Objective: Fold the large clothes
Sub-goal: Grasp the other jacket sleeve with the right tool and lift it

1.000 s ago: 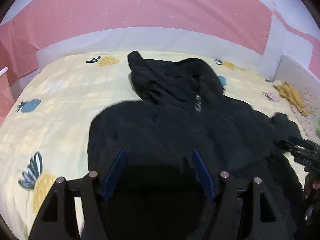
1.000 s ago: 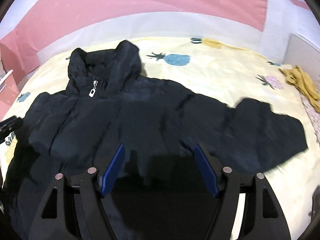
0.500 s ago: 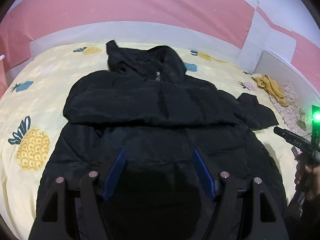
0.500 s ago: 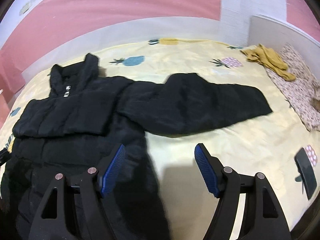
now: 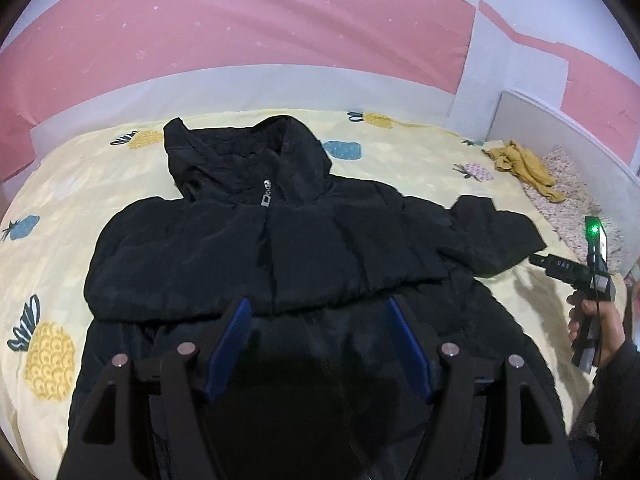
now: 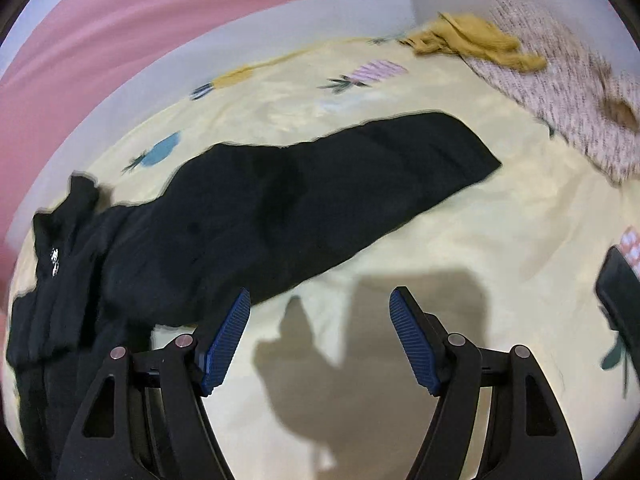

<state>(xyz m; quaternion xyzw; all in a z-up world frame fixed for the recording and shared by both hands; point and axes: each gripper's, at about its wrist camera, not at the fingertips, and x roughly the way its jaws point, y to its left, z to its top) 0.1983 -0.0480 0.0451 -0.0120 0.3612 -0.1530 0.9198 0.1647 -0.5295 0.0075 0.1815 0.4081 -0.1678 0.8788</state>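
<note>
On bed (image 5: 60,208), black jacket (image 5: 264,248) lies flat, one sleeve folded across chest, other sleeve (image 6: 360,172) outstretched. My left claw (image 5: 318,344) and right claw (image 6: 320,336) both gape, empty. I judge most folds remain.

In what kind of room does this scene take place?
Most likely a bedroom in a home. A black jacket lies spread on a bed with a yellow pineapple-print sheet, a pink and white wall stands behind it, and a mustard garment lies near the bed's far corner.
</note>
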